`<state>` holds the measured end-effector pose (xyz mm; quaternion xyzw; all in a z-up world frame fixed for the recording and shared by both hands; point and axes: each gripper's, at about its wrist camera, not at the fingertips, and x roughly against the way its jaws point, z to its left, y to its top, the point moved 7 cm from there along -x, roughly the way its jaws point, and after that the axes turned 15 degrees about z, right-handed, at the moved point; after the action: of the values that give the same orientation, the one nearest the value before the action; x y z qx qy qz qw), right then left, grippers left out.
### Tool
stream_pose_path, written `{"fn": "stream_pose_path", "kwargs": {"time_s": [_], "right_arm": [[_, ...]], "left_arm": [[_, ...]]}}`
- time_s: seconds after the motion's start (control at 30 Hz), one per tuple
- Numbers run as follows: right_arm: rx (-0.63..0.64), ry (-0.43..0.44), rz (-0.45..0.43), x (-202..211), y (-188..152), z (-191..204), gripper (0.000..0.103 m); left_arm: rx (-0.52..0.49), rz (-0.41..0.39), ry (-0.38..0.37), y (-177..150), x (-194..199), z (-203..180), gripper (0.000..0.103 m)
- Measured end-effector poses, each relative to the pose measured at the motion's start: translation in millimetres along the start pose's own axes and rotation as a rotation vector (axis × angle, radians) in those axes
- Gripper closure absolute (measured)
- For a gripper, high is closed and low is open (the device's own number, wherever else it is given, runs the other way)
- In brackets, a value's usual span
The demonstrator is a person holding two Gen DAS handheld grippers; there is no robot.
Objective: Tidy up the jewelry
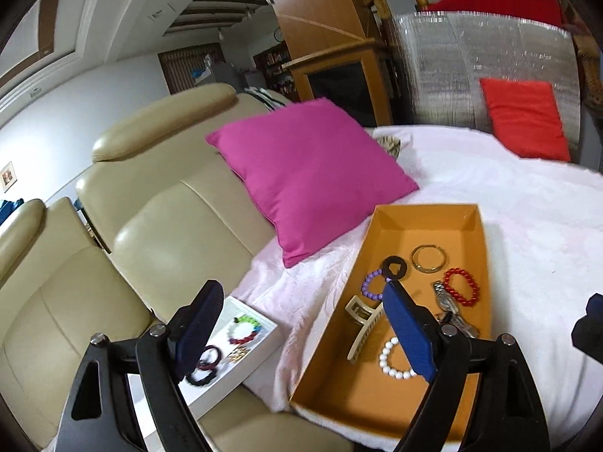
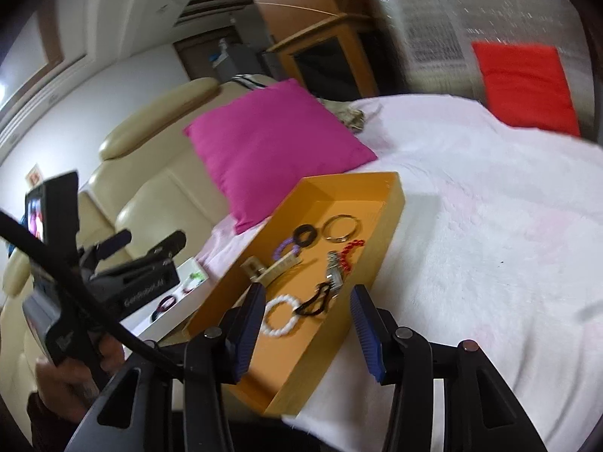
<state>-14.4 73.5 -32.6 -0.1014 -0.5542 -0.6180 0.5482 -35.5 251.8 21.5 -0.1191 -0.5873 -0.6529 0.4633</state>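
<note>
The left gripper (image 1: 301, 324) stands wide apart with nothing between its blue pads, above the gap between 2 containers. The right gripper (image 2: 309, 324) is also parted and empty, over the near end of the orange box (image 2: 392, 203). That box lies on the white blanket (image 1: 527, 226) near its sofa-side edge and holds a white bead bracelet (image 2: 277, 320), a black hair tie (image 2: 314, 303), a watch (image 2: 333, 269), a red bead bracelet (image 1: 461, 286), a gold bangle (image 1: 427, 258), a black ring (image 1: 394, 266), a purple bead bracelet (image 1: 371, 282) and a cream claw clip (image 1: 363, 324). Beside the box on the beige sofa (image 1: 169, 226), the white tray (image 1: 264, 324) holds a multicoloured bracelet (image 1: 245, 327), gold earrings (image 1: 235, 356) and dark hair ties (image 1: 205, 367).
</note>
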Motion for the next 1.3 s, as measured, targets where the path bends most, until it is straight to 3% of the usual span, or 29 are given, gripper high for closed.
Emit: {"fn": "stream_pose_path", "kwargs": {"time_s": [0.2, 0.53, 0.83, 1.3], "right_arm": [[0.07, -0.02, -0.051, 58, -18, 41, 0.053], [0.121, -0.126, -0.089, 137, -40, 86, 0.045], [0.087, -0.163, -0.115, 155, -43, 80, 0.044], [0.03, -0.14, -0.093, 134, -55, 85, 0.043]], "left_arm": [[0.017, -0.04, -0.013, -14, 60, 20, 0.016], [0.028, -0.073, -0.113, -45, 135, 28, 0.016], [-0.015, -0.102, -0.128, -39, 139, 12, 0.016], [-0.042, -0.065, -0.121, -60, 134, 12, 0.016]]}}
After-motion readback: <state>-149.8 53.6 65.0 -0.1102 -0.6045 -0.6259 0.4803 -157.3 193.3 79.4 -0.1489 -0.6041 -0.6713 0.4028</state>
